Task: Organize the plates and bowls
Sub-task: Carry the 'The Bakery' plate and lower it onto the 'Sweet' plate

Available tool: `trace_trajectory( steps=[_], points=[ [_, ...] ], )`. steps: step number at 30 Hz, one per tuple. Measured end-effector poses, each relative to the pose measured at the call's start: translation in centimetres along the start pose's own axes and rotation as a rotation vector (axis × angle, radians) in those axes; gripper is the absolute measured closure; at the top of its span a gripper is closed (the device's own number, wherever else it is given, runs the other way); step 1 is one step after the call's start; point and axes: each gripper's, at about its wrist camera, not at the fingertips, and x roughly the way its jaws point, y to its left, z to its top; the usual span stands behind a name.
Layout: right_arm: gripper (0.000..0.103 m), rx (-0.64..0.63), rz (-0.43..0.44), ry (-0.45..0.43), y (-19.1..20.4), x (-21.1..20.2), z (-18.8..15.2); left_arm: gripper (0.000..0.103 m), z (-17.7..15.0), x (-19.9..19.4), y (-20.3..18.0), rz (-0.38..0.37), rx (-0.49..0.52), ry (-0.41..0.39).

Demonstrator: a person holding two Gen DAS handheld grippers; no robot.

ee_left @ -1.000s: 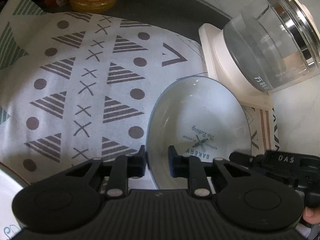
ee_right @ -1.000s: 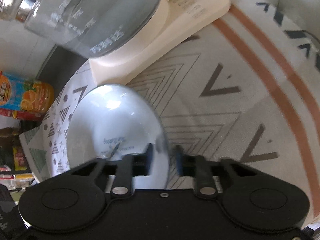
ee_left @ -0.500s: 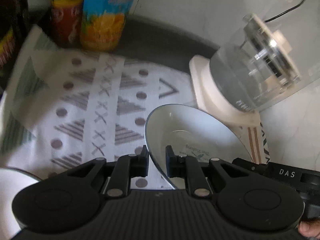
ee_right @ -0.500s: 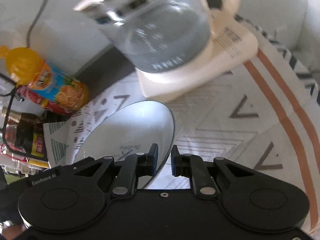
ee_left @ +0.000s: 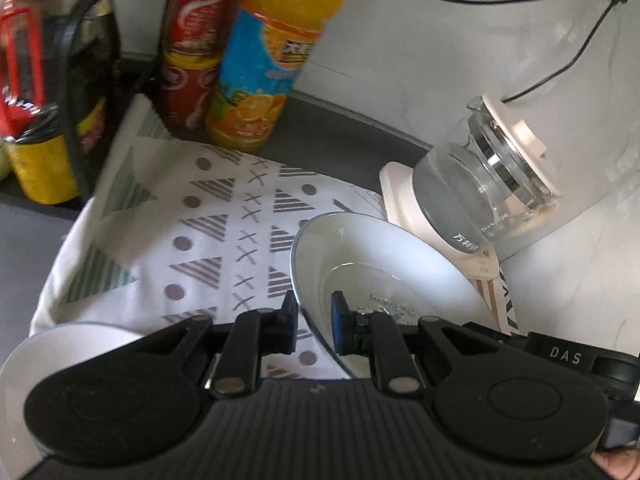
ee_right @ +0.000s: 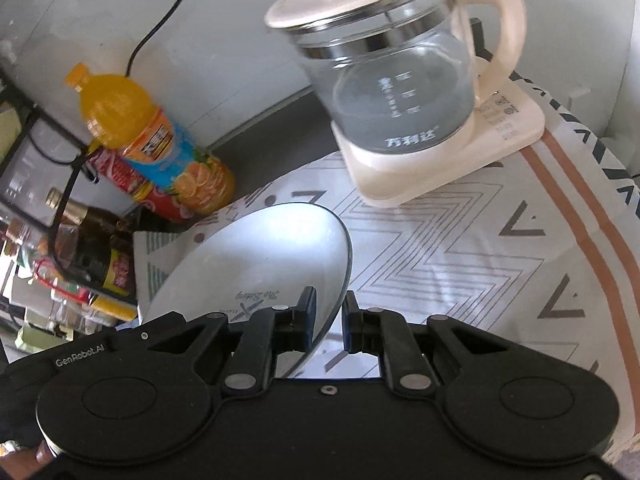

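Both tools pinch opposite rims of one white bowl [ee_left: 384, 276]: the left gripper [ee_left: 314, 318] at the bowl's nine o'clock edge, the right gripper [ee_right: 329, 316] at three, holding it over the patterned cloth [ee_left: 224, 232]. Glazed ceramic is slick, so I judge both should move level together, avoiding the glass kettle [ee_right: 400, 76] at one o'clock.
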Motion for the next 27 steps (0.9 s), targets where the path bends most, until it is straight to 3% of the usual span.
trace_trajectory(
  steps=[15,27],
  points=[
    [0.089,-0.094,0.038,0.041,6.1,0.2,-5.3,0.089,-4.0,-5.6,6.8,0.047,-0.098,-0.044],
    [0.089,-0.248,0.034,0.103,11.2,1.4,-9.9,0.089,-7.5,-8.7,12.6,0.107,-0.190,-0.046]
  ],
)
